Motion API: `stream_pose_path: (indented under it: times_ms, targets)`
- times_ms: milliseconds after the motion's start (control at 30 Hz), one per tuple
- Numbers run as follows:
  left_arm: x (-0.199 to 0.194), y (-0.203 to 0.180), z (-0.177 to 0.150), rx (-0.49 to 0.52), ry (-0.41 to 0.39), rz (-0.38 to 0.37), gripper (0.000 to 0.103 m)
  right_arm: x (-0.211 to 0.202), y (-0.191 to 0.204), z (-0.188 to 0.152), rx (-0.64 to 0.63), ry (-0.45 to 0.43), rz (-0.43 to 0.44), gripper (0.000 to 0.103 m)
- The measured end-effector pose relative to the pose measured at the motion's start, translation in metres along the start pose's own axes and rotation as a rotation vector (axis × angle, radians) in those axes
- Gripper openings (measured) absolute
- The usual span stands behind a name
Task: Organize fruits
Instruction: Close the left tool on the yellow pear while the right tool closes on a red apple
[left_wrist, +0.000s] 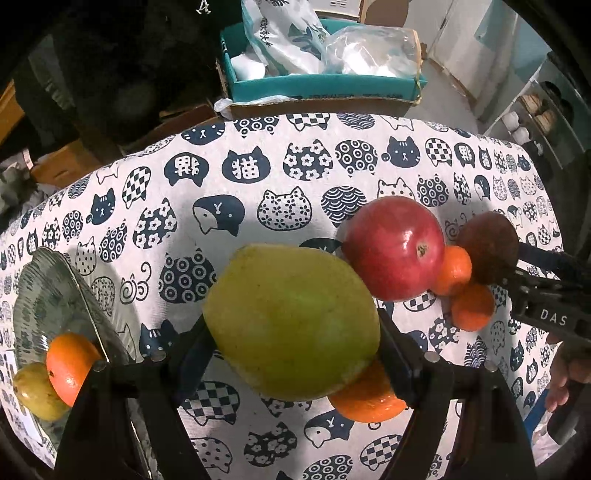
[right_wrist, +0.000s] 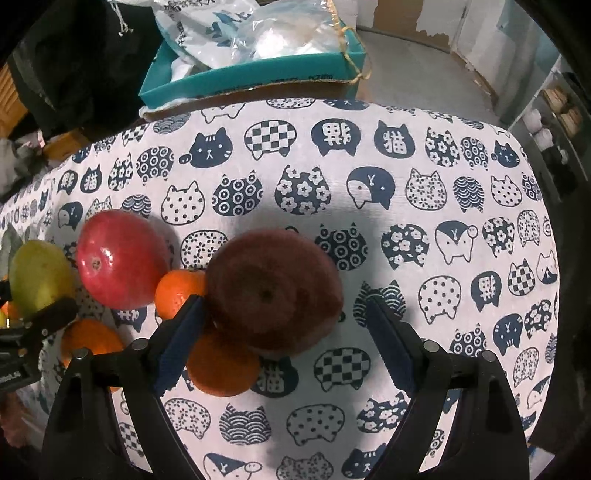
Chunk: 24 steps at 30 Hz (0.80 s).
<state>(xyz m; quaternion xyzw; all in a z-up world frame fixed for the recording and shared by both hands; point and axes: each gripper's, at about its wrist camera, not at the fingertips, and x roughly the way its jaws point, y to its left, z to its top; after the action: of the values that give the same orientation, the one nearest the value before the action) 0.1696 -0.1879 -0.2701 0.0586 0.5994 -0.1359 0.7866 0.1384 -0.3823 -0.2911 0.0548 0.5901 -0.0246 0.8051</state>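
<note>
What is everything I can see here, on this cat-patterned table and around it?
large fruit: one, green-yellow, gripped in the left jaws
apple: one, red, mid-cloth
dark fruit: one, brownish red, between the right jaws
oranges: four, orange; three near the apple, one on the plate
small fruit: one, yellow-green, on the plate
plate: one, clear glass, left edge
tablecloth: one, white with navy cats
box: one, teal, behind the table, holding plastic bags
left gripper: black, shut on the large fruit
right gripper: black, blue pads, open
hand: one, holding the right gripper
</note>
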Motion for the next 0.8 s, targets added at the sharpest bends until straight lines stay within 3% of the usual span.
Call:
stream_pose_path:
  times_ms: [300, 467, 533, 633, 800]
  targets:
    - [0.000, 0.000, 0.002, 0.006, -0.004, -0.003, 0.083, 0.009, -0.006, 0.006, 0.018, 0.015, 0.037, 0.077]
    - [0.001, 0.004, 0.002, -0.002, -0.003, 0.000, 0.083, 0.010, -0.008, 0.006, -0.005, 0.039, -0.006, 0.076]
    - [0.002, 0.004, 0.002, -0.003, 0.000, 0.000, 0.083, 0.021, -0.006, 0.004, -0.018, 0.085, -0.012, 0.075]
    - [0.003, 0.004, 0.002, -0.002, 0.000, 0.001, 0.083, 0.027, -0.014, 0.005, 0.047, 0.074, 0.033, 0.073]
    - [0.003, 0.003, 0.002, -0.002, -0.003, 0.002, 0.083, 0.026, -0.012, 0.005, 0.025, 0.052, 0.012, 0.072]
